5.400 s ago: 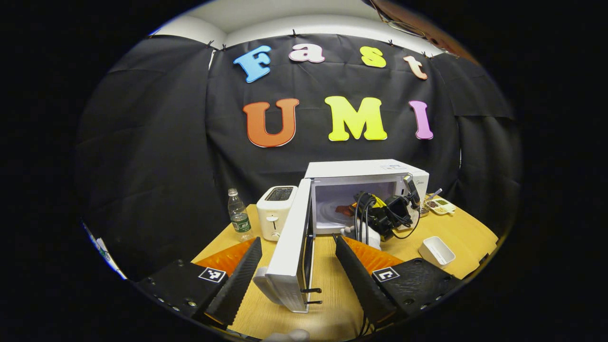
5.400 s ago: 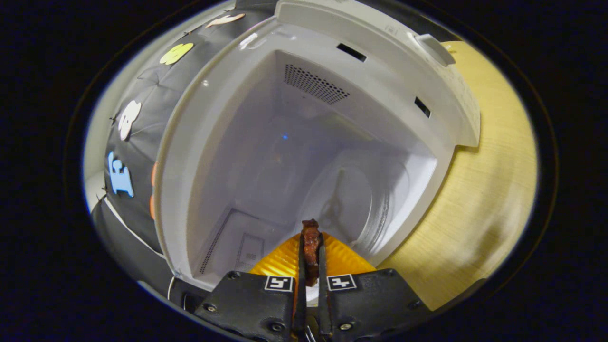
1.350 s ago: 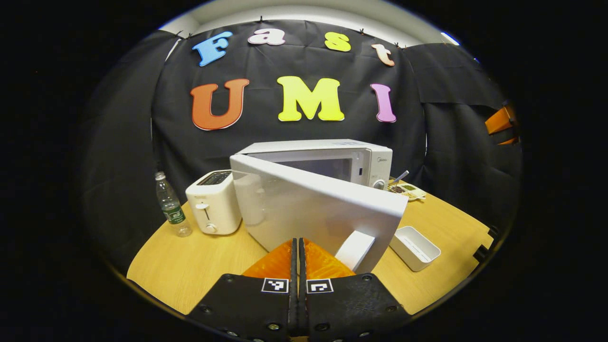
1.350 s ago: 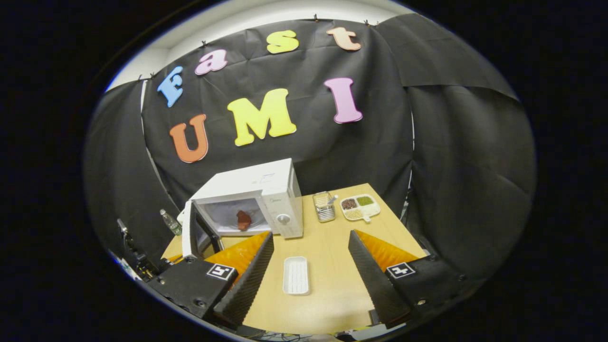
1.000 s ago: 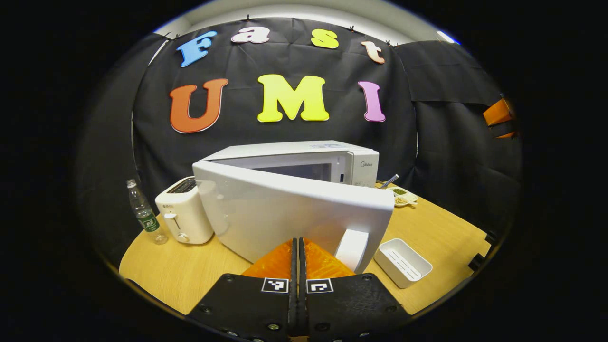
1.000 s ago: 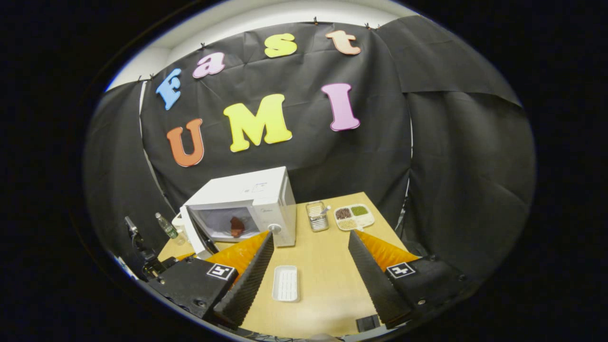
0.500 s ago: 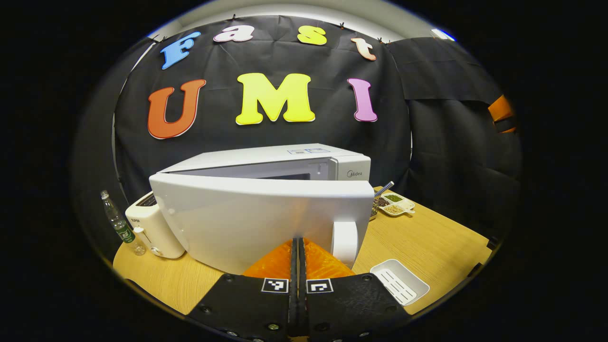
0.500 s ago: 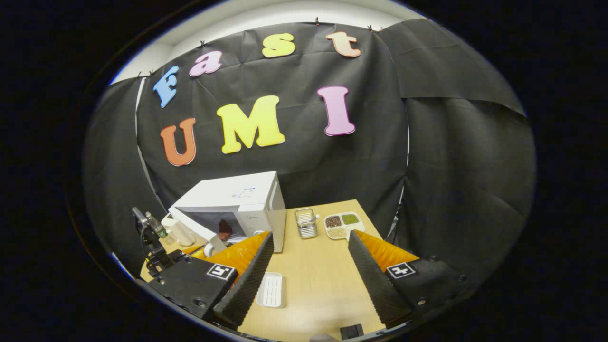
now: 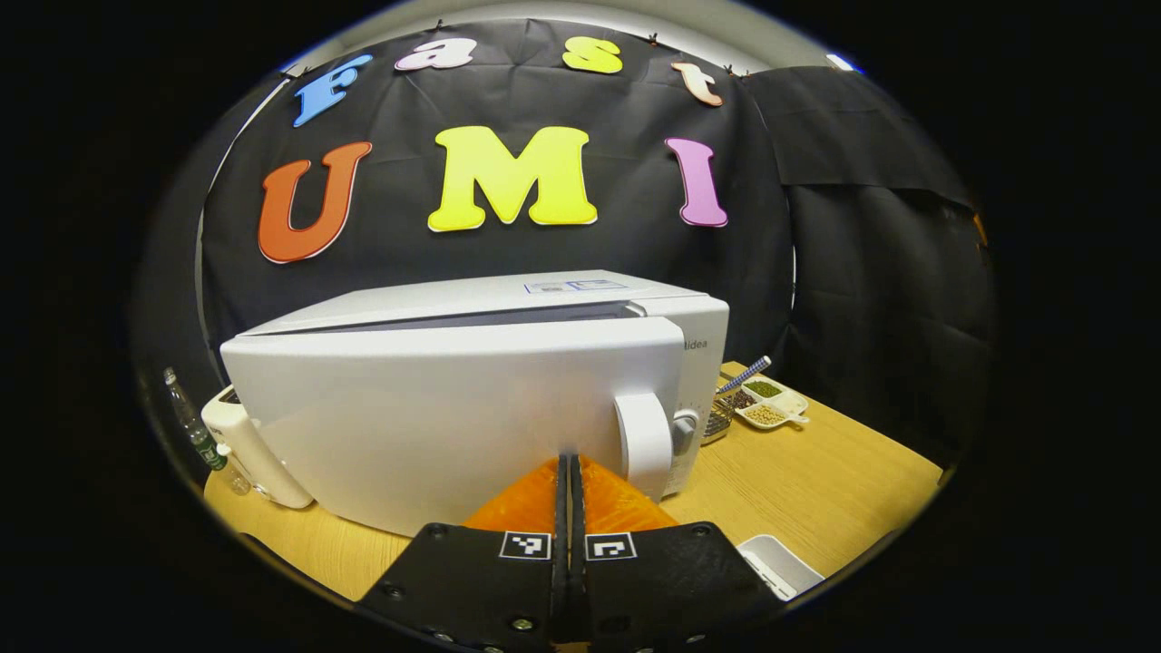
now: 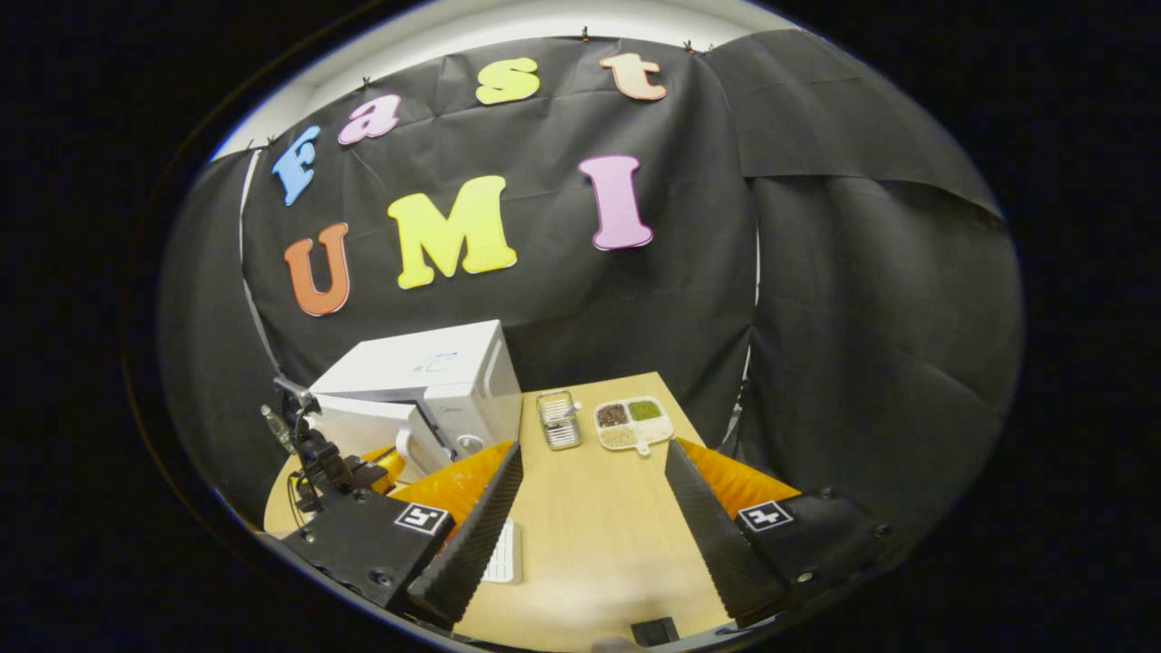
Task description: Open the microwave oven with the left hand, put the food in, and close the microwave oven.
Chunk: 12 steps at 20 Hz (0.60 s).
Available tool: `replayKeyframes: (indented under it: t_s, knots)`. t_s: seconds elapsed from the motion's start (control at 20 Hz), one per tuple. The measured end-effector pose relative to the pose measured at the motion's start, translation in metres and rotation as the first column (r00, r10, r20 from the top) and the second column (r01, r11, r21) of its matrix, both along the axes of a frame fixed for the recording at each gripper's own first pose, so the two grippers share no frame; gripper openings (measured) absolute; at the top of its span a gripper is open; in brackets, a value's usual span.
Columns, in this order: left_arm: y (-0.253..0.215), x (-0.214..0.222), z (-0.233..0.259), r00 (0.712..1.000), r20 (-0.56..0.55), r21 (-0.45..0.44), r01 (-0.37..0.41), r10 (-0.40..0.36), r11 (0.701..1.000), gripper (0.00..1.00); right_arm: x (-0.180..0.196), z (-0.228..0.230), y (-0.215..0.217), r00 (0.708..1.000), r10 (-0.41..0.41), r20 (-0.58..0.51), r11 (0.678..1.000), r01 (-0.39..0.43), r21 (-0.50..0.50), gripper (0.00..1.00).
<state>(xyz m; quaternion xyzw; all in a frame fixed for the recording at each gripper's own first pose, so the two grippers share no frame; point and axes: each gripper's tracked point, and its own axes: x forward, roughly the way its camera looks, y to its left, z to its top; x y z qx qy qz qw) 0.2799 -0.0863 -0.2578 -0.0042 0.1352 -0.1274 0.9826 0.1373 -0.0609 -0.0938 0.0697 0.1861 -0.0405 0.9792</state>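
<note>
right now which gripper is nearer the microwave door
Left. The left gripper, fingers together, is right up against the microwave door; the right gripper hangs open, well back over the table.

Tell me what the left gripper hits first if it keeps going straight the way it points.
The microwave door. The left gripper, jaws closed, points at the door's white front just left of the handle. The tips look at or nearly on the door; depth is unclear.

Microwave door blocks ahead; bare table right of it.
</note>
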Motion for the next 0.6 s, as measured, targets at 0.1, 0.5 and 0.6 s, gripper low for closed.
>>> replayKeyframes:
  t_s: [0.1, 0.5, 0.6]
  knots:
    - [-0.002, 0.008, -0.001, 1.000, -0.006, 0.007, -0.004, 0.004, 1.000, 0.00, -0.001, -0.004, -0.004, 1.000, -0.012, -0.009, 1.000, 0.012, 0.006, 0.92]
    - [-0.008, 0.025, -0.003, 1.000, -0.010, 0.002, -0.008, 0.008, 1.000, 0.00, 0.001, -0.009, -0.014, 0.999, -0.034, -0.024, 0.999, 0.034, 0.010, 1.00]
    - [-0.009, 0.031, 0.000, 1.000, 0.005, 0.001, -0.012, 0.012, 1.000, 0.00, 0.002, -0.012, -0.010, 0.999, -0.028, -0.029, 0.999, 0.028, 0.025, 1.00]
